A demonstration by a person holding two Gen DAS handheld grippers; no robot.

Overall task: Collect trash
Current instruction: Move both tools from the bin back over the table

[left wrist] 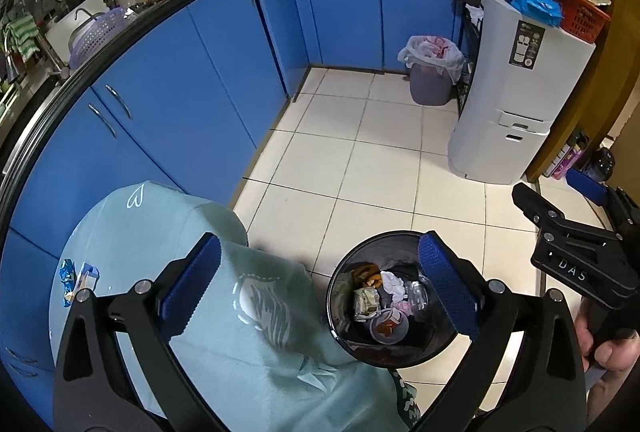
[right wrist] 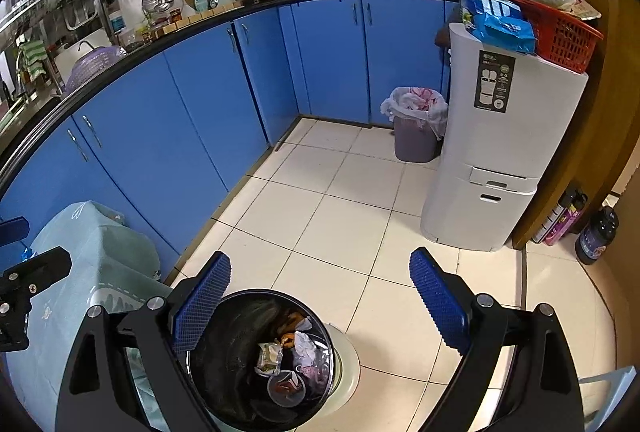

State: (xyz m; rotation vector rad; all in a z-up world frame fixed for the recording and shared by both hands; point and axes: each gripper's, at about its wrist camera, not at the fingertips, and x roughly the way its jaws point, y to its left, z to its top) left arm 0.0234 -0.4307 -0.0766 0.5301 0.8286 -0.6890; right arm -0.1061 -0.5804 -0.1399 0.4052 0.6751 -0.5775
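A black waste bin (left wrist: 400,244) (right wrist: 228,348) stands on the tiled floor beside a table under a pale teal cloth (left wrist: 240,352). Crumpled paper, wrappers and a small cup (left wrist: 384,308) (right wrist: 286,364) lie inside the bin. My left gripper (left wrist: 320,284) hangs open above the bin's left rim and the cloth's edge, with nothing between its blue pads. My right gripper (right wrist: 322,302) is open too, over the bin and the floor, and holds nothing. A blue foil wrapper (left wrist: 67,278) and a small torn packet (left wrist: 88,274) lie on the cloth at the far left.
Blue cabinets (left wrist: 180,92) run along the left and back. A lilac bin with a white liner (left wrist: 432,72) stands in the far corner beside a tall white container (left wrist: 520,92). Bottles (right wrist: 576,224) stand on the floor at the right. A hand (left wrist: 608,348) grips the right tool.
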